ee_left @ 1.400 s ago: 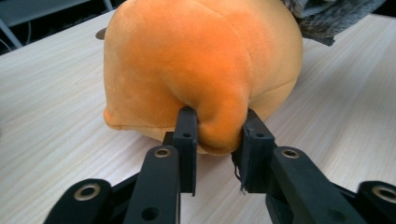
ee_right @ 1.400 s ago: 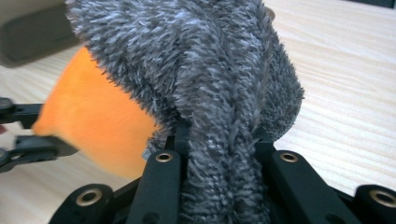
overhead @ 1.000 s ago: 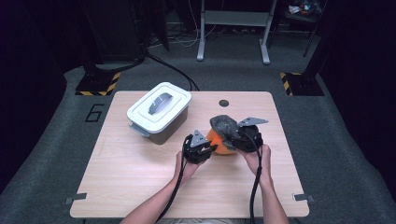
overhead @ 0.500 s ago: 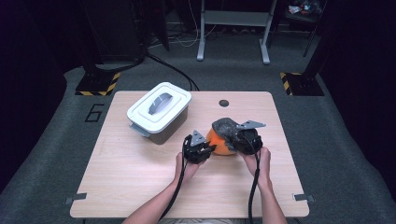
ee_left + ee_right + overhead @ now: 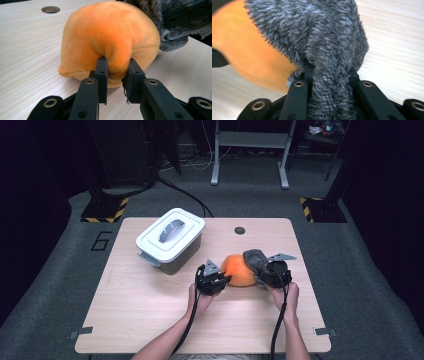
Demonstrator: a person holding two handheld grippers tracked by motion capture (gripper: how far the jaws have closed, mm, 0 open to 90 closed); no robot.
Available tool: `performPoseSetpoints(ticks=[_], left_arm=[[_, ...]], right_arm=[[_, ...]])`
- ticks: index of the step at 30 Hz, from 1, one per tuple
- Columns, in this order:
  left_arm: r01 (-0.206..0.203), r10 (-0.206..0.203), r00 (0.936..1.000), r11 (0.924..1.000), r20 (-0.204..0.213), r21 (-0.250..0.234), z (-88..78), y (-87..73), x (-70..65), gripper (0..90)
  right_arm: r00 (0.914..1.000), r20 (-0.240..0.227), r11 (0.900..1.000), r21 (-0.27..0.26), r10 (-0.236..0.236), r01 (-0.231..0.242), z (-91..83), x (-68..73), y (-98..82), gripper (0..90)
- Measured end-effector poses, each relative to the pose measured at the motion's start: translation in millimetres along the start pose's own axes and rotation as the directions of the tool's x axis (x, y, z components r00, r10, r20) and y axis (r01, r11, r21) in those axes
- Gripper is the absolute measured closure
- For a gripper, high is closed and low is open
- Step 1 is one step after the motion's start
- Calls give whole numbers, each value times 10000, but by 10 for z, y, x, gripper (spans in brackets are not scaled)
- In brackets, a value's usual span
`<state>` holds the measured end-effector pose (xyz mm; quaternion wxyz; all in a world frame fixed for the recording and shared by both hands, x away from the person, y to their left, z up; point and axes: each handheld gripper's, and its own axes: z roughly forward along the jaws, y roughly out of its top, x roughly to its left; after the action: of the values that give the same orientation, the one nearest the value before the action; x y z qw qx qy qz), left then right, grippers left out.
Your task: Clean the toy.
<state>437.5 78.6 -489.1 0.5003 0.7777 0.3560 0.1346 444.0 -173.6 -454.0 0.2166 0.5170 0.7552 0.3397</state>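
Orange plush ball (image 5: 238,270): soft, rounded, seamed; lay on the wooden tabletop at the centre of the high view, a fold of its near side bunched up. Grey fuzzy cover (image 5: 256,260): shaggy, mottled dark and pale; draped against the ball's right side, touching it.

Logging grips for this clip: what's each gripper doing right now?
Left gripper: shut on a pinch of the orange plush.
Right gripper: shut on the grey fuzzy fabric.

One orange plush ball (image 5: 240,270), one grey fuzzy cloth (image 5: 255,260), one lidded box (image 5: 170,240).
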Motion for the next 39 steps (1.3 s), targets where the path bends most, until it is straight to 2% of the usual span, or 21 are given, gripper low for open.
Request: performPoseSetpoints(ticks=[6, 9, 12, 15, 18, 22, 25, 28, 30, 34, 39], left_arm=[[63, -63, 10000, 10000, 56, 76, -1, -10, 33, 754], [168, -168, 9998, 9999, 56, 15, 5, -17, 37, 754], [176, -176, 9998, 9998, 71, 48, 1, -21, 46, 753], [136, -136, 9999, 9999, 72, 56, 0, -20, 38, 753], [152, -153, 9999, 9999, 68, 60, -6, -19, 33, 753], [221, -222, 9997, 9998, 70, 18, -8, -18, 28, 750], [234, -234, 9997, 9997, 65, 12, -8, -17, 28, 747], [285, -285, 9996, 9996, 86, -17, -5, -16, 23, 746], [144, -144, 9999, 9999, 59, 33, -8, -10, 28, 745], [156, -156, 9999, 9999, 26, -43, -1, -1, 13, 744], [170, -170, 9998, 9998, 67, -55, 2, 9, -3, 742]], right_arm=[[9987, 65, 9980, 388, 500, -502, 153, -141, -67, 716], [9964, 197, 9934, 789, 824, -837, 263, -211, -114, 716], [9943, 119, 9878, 1137, 1058, -1064, 398, -262, -169, 715], [9930, 23, 9846, 1296, 1183, -1176, 490, -265, -184, 715], [9946, 59, 9869, 1234, 1037, -1036, 489, -277, -176, 718], [9938, 218, 9888, 993, 1094, -1111, 372, -320, -169, 725], [9932, 377, 9910, 725, 1104, -1129, 210, -324, -132, 724], [9964, 289, 9965, 228, 797, -803, 39, -292, -73, 723], [9981, 32, 9981, -60, 611, -611, -72, -249, -20, 723], [9979, -615, 9985, -502, 201, -233, -245, -103, 107, 722], [9918, -1106, 9960, -702, -634, 558, -298, 164, 256, 720]])
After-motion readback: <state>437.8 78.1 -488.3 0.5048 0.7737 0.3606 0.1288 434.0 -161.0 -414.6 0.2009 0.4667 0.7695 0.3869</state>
